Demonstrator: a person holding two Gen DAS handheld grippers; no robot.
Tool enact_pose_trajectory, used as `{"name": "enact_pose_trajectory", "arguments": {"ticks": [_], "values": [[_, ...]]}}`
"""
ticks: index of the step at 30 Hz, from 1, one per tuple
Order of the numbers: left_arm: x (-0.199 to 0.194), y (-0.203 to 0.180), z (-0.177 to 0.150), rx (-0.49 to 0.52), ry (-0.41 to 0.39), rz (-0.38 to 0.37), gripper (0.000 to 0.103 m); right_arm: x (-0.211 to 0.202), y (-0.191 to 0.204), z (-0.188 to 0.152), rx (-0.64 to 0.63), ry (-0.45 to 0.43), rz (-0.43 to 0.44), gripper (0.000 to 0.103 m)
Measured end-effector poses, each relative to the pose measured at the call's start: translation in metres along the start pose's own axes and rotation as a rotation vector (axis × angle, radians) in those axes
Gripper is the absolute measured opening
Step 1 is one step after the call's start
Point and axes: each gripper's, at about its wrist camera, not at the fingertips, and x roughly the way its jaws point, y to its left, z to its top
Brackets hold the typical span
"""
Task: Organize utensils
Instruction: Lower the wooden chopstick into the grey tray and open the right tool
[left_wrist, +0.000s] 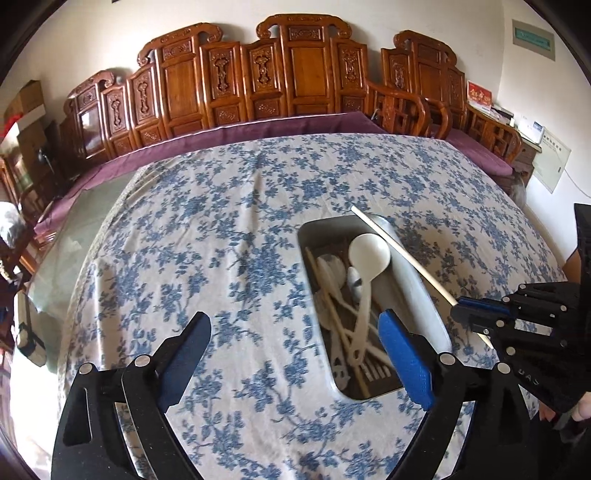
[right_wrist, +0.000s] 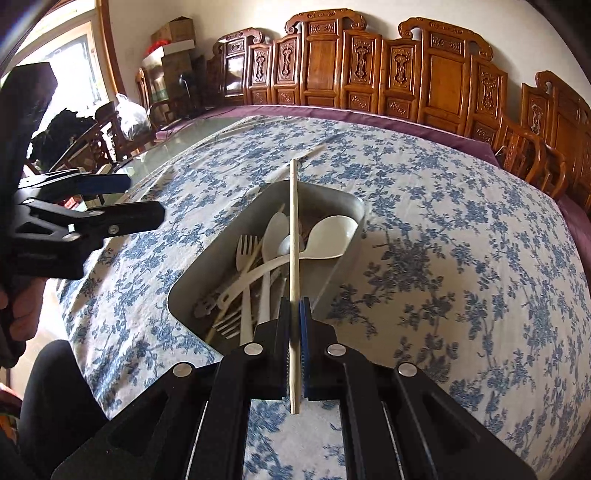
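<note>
In the left wrist view, the left tool (left_wrist: 291, 354) is held open over the worktop (left_wrist: 221, 221) beside the tray (left_wrist: 424, 295), where spoons (left_wrist: 369, 254) and forks are already gathered. In the right wrist view, a chopstick (right_wrist: 293, 236) is clamped in the right tool (right_wrist: 294, 354) above the tray (right_wrist: 343, 258), not yet placed, nearer the worktop's near edge; little else appears left.

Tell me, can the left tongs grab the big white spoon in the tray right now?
Probably yes. The left tongs are open and empty, right beside the tray, and the big white spoon lies on top of the pile. The chopstick in the right tongs hangs above it, though, and might get bumped.
</note>
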Motion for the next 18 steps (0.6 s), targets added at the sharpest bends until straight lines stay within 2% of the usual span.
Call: {"name": "enact_pose_trajectory", "arguments": {"ticks": [9,18], "values": [[0.004,0.028,-0.008,-0.032,0.014,0.010,0.088,0.034,0.012,0.009,0.068,0.049,-0.002,0.006],[0.007,0.040,-0.013,-0.056,0.021,0.008,0.088,0.058,0.015,0.018,0.100,0.073,-0.010,0.006]]}}
